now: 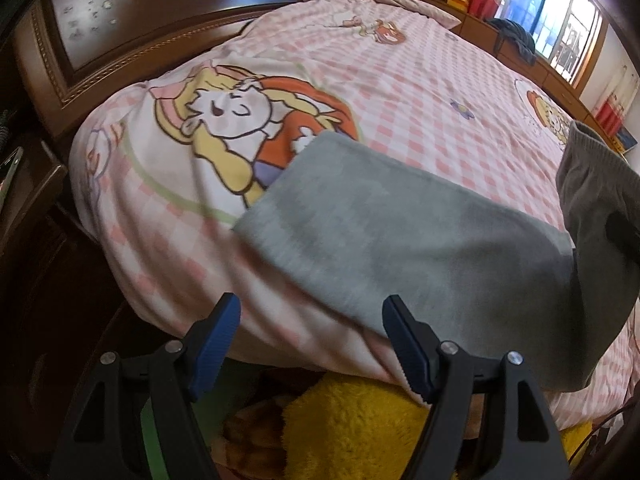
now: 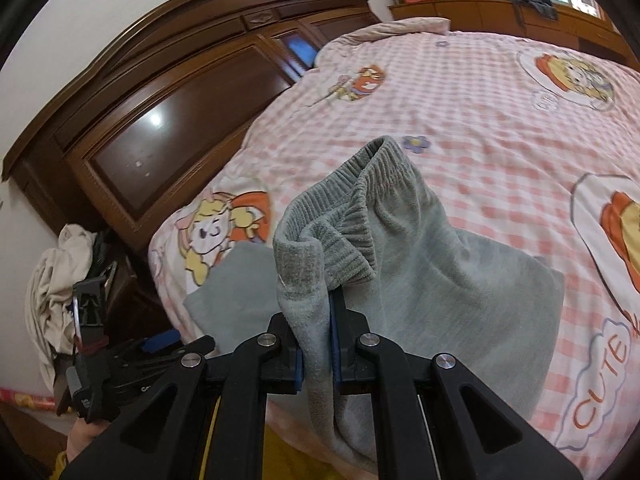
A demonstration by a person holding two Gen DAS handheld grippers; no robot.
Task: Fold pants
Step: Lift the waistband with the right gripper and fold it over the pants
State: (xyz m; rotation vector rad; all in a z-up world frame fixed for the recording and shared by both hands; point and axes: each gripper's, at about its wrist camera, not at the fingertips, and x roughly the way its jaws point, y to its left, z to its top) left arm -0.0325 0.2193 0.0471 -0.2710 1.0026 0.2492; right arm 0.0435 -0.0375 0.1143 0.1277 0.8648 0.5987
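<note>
the soft grey fleece pants (image 2: 460, 280) lie on the pink-and-white checked cartoon-print quilt (image 1: 400, 80) that covers the bed, close to the quilt's near edge. one flat part of the pants stretches toward the quilt's big yellow-haired cartoon figure (image 1: 228, 116), its far corner overlapping that print.

the right gripper (image 2: 318, 344) has its blue-padded fingers (image 2: 335, 332) pinched tight on a fold of the pants just below the ribbed elastic waistband (image 2: 360, 208), and the waistband stands raised above the quilt, bunched over the fingertips while the rest of the cloth hangs down to the quilt.

the left gripper (image 1: 312, 344) is spread wide with nothing between its blue pads (image 1: 216, 348); its right pad sits at the pants' near edge, though i cannot tell whether it touches the cloth. a yellow plush thing (image 1: 352, 428) shows below the quilt's near edge. the dark carved wooden headboard (image 2: 168, 120) rises at the quilt's left side.
</note>
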